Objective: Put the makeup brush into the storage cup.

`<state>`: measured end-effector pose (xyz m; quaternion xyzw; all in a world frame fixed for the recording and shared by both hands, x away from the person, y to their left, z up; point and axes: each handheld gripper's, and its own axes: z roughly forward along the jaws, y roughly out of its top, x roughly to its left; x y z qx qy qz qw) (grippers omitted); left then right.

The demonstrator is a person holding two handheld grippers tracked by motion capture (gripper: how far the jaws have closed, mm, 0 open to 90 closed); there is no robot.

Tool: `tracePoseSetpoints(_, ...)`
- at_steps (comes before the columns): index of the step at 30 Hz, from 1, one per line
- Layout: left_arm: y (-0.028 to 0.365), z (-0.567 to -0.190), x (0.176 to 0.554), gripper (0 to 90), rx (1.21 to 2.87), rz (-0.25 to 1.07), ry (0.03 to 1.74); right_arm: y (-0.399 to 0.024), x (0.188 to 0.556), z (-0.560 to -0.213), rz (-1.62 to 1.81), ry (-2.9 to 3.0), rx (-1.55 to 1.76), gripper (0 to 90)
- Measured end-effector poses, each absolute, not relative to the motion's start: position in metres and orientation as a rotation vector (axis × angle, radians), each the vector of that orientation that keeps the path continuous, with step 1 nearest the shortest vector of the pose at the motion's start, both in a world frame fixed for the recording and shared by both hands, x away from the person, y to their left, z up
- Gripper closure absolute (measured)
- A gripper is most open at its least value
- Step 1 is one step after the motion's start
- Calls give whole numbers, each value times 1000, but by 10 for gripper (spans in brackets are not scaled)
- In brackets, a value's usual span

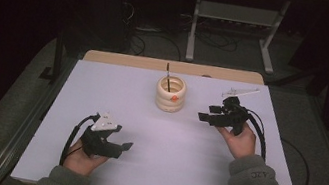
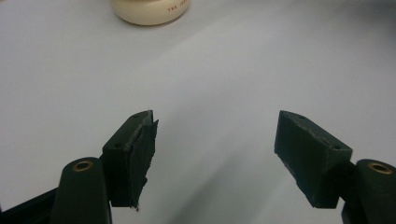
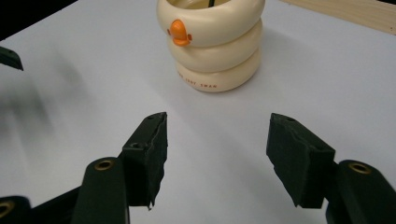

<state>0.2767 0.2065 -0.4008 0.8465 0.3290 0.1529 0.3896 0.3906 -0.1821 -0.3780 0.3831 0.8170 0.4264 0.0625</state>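
Cream holder (image 1: 170, 94): stacked rings, orange beak, far centre of white table (image 1: 102, 87); dark stick (image 1: 168, 77) stands inside.
Left gripper (image 2: 215, 140): near left, jaws apart, empty.
Right gripper (image 3: 217, 140): just right of holder, jaws apart, empty.

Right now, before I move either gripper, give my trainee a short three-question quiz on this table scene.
1. True or false: the right gripper is closed on the cream ringed holder with an orange beak.
2. What stands inside the holder? A) a thin dark stick B) a spoon C) nothing
3. Which gripper is nearer the holder in the high view: the left gripper or the right?

Key:
1. False: its jaws stand open over the bare white table, short of the holder.
2. A
3. The right.
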Motion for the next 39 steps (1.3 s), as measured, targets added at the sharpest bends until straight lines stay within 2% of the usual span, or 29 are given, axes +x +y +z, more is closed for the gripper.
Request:
tracePoseSetpoints(24, 209, -402, 278, 263, 2143, 402, 854, -196, 355, -391, 1301, 2457, 1138, 347)
tracePoseSetpoints(39, 210, -403, 278, 260, 2140, 406, 864, -204, 333, -409, 1281, 2458, 1175, 302)
